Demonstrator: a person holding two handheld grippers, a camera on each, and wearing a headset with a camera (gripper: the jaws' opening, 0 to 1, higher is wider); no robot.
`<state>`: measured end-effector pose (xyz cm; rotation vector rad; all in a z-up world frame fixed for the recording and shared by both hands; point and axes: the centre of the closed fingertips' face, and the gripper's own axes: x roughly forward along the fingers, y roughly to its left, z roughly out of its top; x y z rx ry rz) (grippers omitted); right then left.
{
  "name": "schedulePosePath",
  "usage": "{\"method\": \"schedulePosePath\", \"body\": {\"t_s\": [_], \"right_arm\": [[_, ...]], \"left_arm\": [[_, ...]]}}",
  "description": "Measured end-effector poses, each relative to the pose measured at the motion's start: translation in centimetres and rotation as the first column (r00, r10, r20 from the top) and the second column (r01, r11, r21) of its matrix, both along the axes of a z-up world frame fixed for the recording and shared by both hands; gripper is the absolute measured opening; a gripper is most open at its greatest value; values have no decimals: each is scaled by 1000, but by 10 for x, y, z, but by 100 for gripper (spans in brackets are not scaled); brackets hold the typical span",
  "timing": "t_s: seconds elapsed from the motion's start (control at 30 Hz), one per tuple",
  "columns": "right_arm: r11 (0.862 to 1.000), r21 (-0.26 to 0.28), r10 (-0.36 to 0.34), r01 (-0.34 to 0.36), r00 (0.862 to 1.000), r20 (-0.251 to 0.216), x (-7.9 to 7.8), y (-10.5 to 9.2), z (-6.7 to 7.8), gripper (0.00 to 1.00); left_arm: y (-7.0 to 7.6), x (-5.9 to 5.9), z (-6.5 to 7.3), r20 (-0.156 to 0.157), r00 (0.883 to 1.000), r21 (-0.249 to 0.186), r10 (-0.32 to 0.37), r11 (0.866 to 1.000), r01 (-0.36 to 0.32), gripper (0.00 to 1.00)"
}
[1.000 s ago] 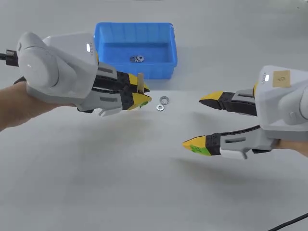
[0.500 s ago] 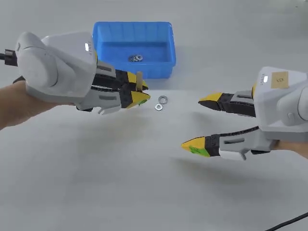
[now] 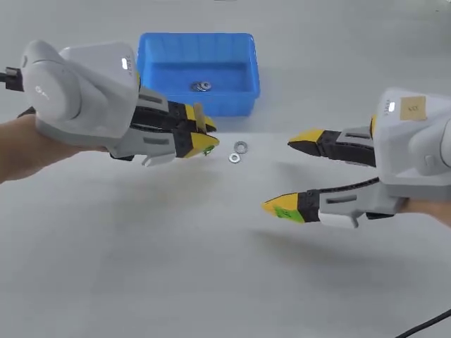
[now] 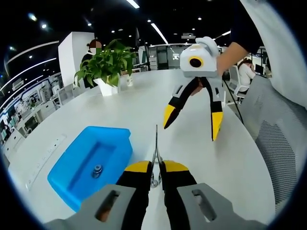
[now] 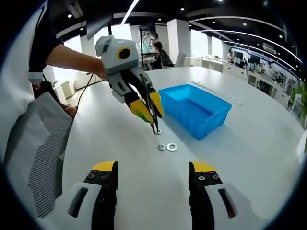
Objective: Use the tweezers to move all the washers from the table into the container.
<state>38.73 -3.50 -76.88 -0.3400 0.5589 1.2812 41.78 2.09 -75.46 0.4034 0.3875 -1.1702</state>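
Observation:
My left gripper [image 3: 210, 137] is shut on the tweezers [image 3: 200, 117], which stick out between its yellow tips [image 4: 156, 167]. In the right gripper view the tweezers [image 5: 151, 115] slant down toward the table just left of two loose washers [image 5: 167, 146]. Those washers [image 3: 238, 151] lie on the white table in front of the blue container [image 3: 197, 67]. The container holds several washers [image 3: 203, 86], seen too in the left gripper view [image 4: 97, 168]. My right gripper [image 3: 285, 174] hovers open to the right of the loose washers, nothing between its jaws [image 5: 153, 167].
The white table [image 3: 176, 267] stretches wide around the work. A black cable [image 3: 423, 325] crosses the near right corner. A potted plant [image 4: 108, 67] stands far back on the table, and a mesh chair [image 4: 271, 129] is beside it.
The left gripper with the tweezers has edged slightly up and back. The right gripper has shifted a little left. The two loose washers lie where they were.

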Motion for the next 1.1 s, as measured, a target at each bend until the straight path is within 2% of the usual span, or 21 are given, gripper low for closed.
{"method": "schedulePosePath", "body": {"t_s": [0.13,0.23,0.3,0.43,0.53,0.6,0.7,0.73,0.83,1.1], "right_arm": [[1000,21,4,-5,1000,21,9,9,5,60],[999,19,33,-34,999,23,8,17,-1,59],[997,-1,78,-78,997,29,5,25,-8,58],[994,39,98,-99,995,29,7,43,-10,57],[990,60,123,-126,991,57,13,58,-12,53],[988,55,137,-141,988,73,19,66,-15,50],[986,82,137,-143,987,82,28,75,-14,44],[985,110,126,-135,988,84,32,79,-13,41],[984,115,130,-139,988,86,36,82,-15,35],[970,157,179,-187,982,63,27,91,-17,24]], "left_arm": [[1,0,0,-5,1000,6,-1,1000,1,12],[1,0,0,-5,1000,12,-7,1000,7,12],[1,0,0,-6,1000,15,-10,1000,10,12],[1,-2,-1,-10,1000,16,-17,1000,17,12],[1,-2,-1,-16,1000,15,-20,1000,20,12],[1,-1,-1,-22,1000,11,-20,1000,20,12],[1,0,-1,-29,999,9,-22,1000,22,12],[0,-1,-1,-30,999,9,-24,1000,24,12],[0,-1,-1,-33,999,7,-26,1000,27,12],[1,-2,-1,-36,999,9,-35,999,35,12]]}}
